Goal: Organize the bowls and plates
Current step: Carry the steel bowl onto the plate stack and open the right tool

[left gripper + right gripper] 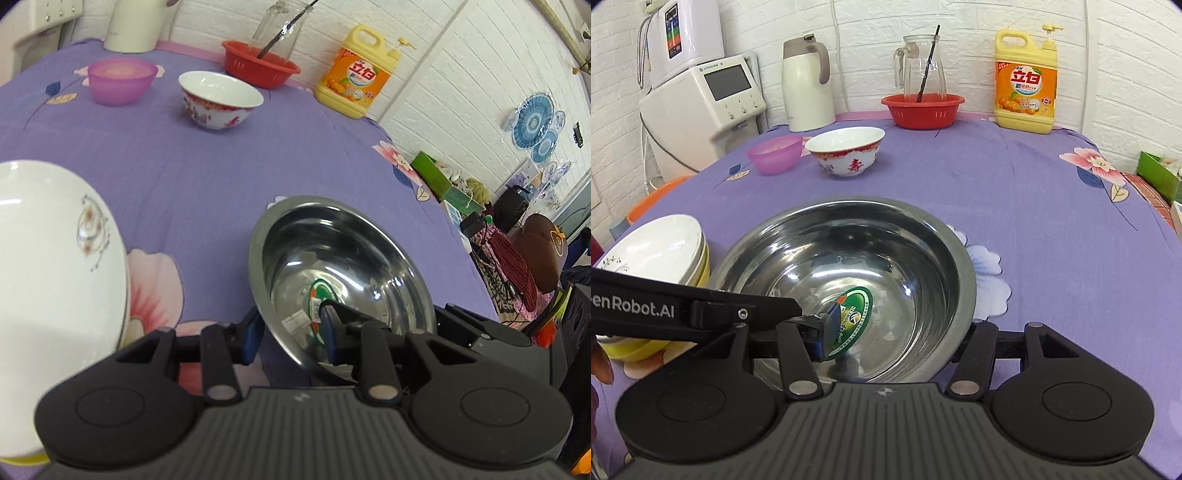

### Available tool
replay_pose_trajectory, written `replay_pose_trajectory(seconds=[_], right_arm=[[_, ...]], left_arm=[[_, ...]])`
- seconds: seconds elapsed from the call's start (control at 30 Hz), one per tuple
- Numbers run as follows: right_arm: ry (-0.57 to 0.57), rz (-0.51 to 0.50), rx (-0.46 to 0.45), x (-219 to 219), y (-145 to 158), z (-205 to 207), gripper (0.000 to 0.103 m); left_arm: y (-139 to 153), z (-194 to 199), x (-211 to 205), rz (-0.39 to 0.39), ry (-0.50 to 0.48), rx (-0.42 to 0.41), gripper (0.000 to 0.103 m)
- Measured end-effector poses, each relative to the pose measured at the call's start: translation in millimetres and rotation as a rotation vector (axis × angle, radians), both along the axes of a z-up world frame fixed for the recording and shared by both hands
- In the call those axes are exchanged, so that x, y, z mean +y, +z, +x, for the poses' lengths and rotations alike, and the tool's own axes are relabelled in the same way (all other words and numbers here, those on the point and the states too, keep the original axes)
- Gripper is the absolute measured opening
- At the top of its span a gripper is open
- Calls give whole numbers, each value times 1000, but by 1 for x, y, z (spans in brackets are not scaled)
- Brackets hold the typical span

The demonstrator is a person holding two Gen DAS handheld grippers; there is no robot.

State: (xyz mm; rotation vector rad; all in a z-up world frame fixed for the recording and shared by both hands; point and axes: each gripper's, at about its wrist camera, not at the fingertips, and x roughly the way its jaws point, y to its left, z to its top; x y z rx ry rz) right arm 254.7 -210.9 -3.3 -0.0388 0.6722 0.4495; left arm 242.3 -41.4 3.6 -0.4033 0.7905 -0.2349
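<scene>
A steel bowl (343, 273) with a green sticker inside is tilted above the purple cloth; it also shows in the right wrist view (849, 280). My left gripper (291, 332) is shut on its near rim, one blue pad inside, one outside. My right gripper (886, 343) is open, fingers wide either side of the steel bowl's near edge, holding nothing; the left gripper (816, 332) reaches in from the left. A white flowered bowl (55, 266) stacked on a yellow bowl (701, 269) stands at left. A red-patterned white bowl (846, 151) and a pink plastic bowl (774, 153) stand farther back.
A red basket (921, 110) with a glass jug (923, 66), a yellow detergent bottle (1025, 77), a white kettle (807, 81) and a water dispenser (701, 103) line the back wall. The table's right edge (461, 240) drops to clutter.
</scene>
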Motion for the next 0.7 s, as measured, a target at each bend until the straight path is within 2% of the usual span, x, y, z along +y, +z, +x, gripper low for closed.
replay_pose_trajectory(seconds=[0.27,0.43,0.53,0.57,0.6,0.63,0.7], right_arm=[[-27,7,25,2,-7,-8,93],[-58,-12,15,-2,-8,-6,92],[-55,-11,16,-5,-9,-7,93],[-51,-9,19,-5,-9,-7,97],[-44,-4,25,-6,-9,-6,103],[-32,6,37,-6,-9,-7,103],[-34,19,42,-8,-7,-7,103]], left_arm=[[-8,4,-1,6,-22,3,25],[-15,13,-3,-41,-29,22,25],[-17,14,-2,-28,-21,14,25],[-16,14,-1,-27,-14,12,29],[-14,13,1,-33,-5,10,44],[-10,11,3,-32,9,-2,56],[0,6,7,-22,11,-33,63]])
